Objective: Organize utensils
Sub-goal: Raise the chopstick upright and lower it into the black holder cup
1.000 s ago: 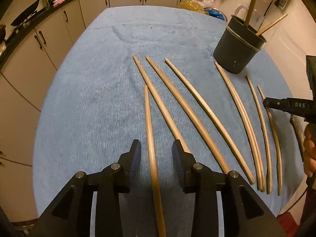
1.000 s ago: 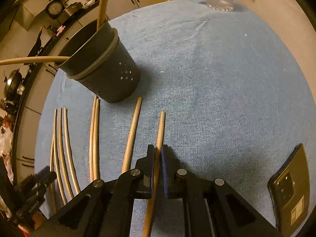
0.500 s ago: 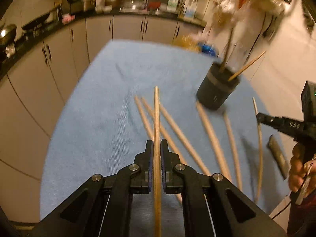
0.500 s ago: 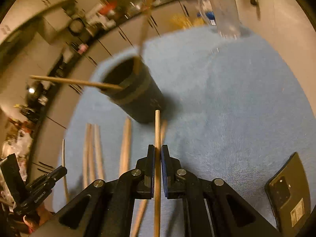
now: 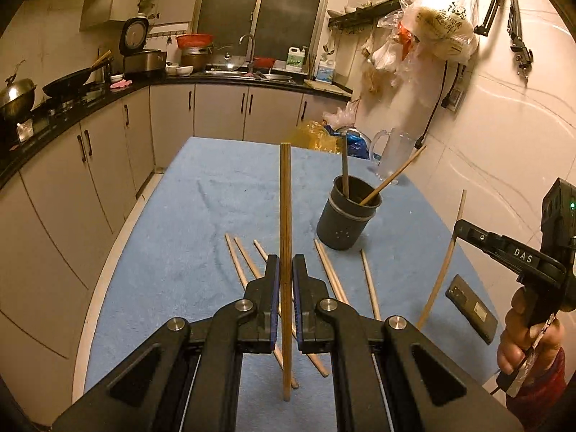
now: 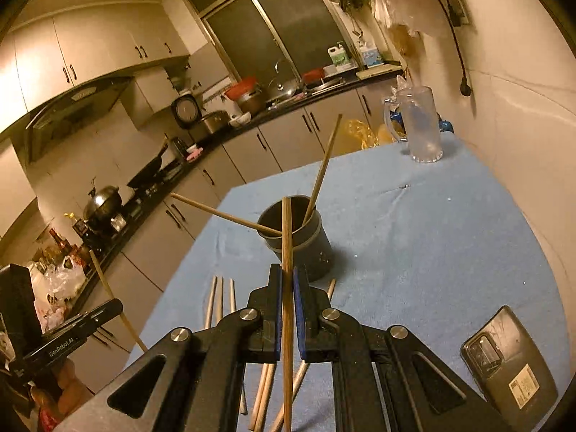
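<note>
My left gripper (image 5: 286, 270) is shut on a wooden chopstick (image 5: 285, 216), held upright above the blue-clothed table (image 5: 201, 216). My right gripper (image 6: 287, 280) is shut on another wooden chopstick (image 6: 287, 237), raised in front of the dark round holder (image 6: 316, 248). The holder (image 5: 345, 223) stands on the cloth with two chopsticks leaning in it. Several more chopsticks (image 5: 248, 262) lie on the cloth in front of the holder. In the left wrist view the right gripper (image 5: 464, 228) shows at the right, with its chopstick (image 5: 448, 255).
A black phone (image 6: 511, 363) lies face down at the right near the table edge, also in the left wrist view (image 5: 471, 307). A clear plastic jug (image 6: 419, 126) stands at the far right corner. Kitchen cabinets and a counter run along the left and back.
The left gripper closed on a chopstick. Both grippers lifted their chopsticks off the cloth and tilted up, so the views now look across the table at the kitchen.
</note>
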Demonstrator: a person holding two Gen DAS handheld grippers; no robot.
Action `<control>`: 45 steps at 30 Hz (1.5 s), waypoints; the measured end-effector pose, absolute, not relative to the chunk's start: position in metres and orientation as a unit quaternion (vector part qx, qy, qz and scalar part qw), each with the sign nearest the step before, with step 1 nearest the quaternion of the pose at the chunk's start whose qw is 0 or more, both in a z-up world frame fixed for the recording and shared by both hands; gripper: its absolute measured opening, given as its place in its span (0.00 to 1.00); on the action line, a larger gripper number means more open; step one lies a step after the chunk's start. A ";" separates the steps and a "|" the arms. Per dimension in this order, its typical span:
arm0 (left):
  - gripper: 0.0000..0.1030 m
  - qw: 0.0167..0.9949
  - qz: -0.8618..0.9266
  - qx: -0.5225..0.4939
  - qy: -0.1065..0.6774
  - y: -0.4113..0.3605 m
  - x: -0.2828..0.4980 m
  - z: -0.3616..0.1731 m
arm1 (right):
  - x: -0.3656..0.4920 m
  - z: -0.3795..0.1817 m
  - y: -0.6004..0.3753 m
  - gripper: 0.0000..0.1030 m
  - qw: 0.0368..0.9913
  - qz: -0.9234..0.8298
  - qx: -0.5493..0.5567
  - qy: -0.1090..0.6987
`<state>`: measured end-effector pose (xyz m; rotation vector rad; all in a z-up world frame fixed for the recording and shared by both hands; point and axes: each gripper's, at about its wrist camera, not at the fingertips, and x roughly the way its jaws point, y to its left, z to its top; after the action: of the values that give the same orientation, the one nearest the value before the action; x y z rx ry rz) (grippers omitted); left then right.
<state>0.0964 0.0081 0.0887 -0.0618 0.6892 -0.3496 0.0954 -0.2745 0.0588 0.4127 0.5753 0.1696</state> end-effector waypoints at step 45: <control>0.06 0.935 -0.223 -0.014 0.275 -0.085 0.132 0.185 | 0.079 0.123 -0.324 0.06 0.944 0.095 0.244 0.199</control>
<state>0.1318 -0.0848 0.1850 -0.0293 0.5622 -0.4563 0.0789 -0.3239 0.1233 0.4977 0.4060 0.1939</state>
